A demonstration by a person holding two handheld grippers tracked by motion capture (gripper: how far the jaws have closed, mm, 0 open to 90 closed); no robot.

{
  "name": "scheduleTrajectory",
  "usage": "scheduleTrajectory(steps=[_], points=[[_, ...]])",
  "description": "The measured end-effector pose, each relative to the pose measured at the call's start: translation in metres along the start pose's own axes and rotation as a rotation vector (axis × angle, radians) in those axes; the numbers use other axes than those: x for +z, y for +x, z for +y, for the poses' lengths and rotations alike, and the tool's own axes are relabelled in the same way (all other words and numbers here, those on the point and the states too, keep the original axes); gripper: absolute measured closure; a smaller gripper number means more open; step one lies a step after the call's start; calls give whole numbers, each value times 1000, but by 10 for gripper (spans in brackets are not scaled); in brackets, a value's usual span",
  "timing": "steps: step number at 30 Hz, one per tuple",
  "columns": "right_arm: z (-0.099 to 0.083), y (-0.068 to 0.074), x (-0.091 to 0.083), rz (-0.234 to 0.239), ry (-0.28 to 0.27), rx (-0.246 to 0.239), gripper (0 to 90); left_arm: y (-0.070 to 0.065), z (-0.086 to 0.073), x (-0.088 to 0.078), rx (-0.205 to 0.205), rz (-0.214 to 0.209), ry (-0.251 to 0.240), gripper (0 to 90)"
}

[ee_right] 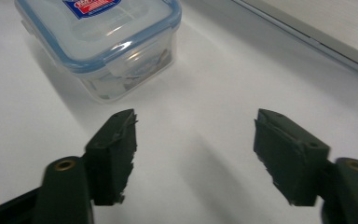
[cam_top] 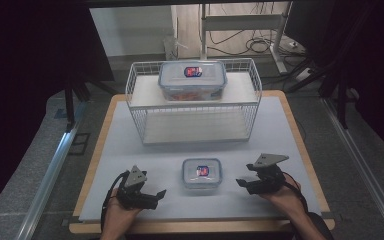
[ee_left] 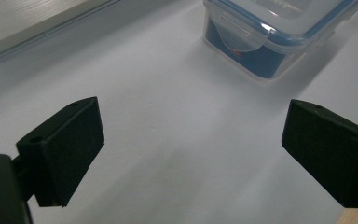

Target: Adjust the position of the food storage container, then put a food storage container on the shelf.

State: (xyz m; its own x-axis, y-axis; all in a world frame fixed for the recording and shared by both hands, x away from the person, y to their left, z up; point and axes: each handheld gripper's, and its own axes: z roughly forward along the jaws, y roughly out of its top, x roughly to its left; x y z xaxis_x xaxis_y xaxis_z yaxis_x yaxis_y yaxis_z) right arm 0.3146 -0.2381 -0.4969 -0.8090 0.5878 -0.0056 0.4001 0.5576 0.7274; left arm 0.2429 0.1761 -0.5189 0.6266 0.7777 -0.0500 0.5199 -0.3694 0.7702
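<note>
Clear plastic small container (cam_top: 201, 173), blue-rimmed snap lid, red-and-blue label with writing too small to read, sits near centre on the white surface (cam_top: 130, 155). Larger matching container (cam_top: 192, 80) rests on the upper shelf of a white wire rack (cam_top: 140, 107) at the far side. Left claw (cam_top: 152, 192) and right claw (cam_top: 245, 182) flank the small container, both released, jaws spread, apart from it. Dark room, cables on the floor beyond.

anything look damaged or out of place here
Only the right gripper: the pads on its open jaws look frayed and ragged at the edges. The small box sits square and lidded between the grippers, the big box sits on the wire rack, and nothing is spilled.
</note>
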Motion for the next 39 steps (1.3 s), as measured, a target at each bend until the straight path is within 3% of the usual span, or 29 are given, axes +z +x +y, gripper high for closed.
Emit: scheduleTrajectory(steps=[4, 19, 24, 28, 31, 34, 39], points=[[-2, -5, 4, 14, -5, 37, 214, 0, 0, 1, 2, -1, 7, 56], [-1, -5, 6, -8, -3, 22, 208, 2, 0, 2, -27, -17, 18, 57], [1, -4, 5, -6, -8, 41, 215, 4, 5, 2, -81, -60, 14, 58], [6, -4, 3, 9, 2, 80, 283, 5, 13, 7, -133, -94, 20, 58], [10, -4, 3, 25, 17, 95, 353, 5, 21, 12, -135, -118, 23, 77], [15, -1, 1, 59, 18, 113, 404, 7, 30, 17, -148, -161, 7, 116], [27, 3, 7, 129, 4, 132, 385, 12, 41, 31, -182, -235, -3, 166]])
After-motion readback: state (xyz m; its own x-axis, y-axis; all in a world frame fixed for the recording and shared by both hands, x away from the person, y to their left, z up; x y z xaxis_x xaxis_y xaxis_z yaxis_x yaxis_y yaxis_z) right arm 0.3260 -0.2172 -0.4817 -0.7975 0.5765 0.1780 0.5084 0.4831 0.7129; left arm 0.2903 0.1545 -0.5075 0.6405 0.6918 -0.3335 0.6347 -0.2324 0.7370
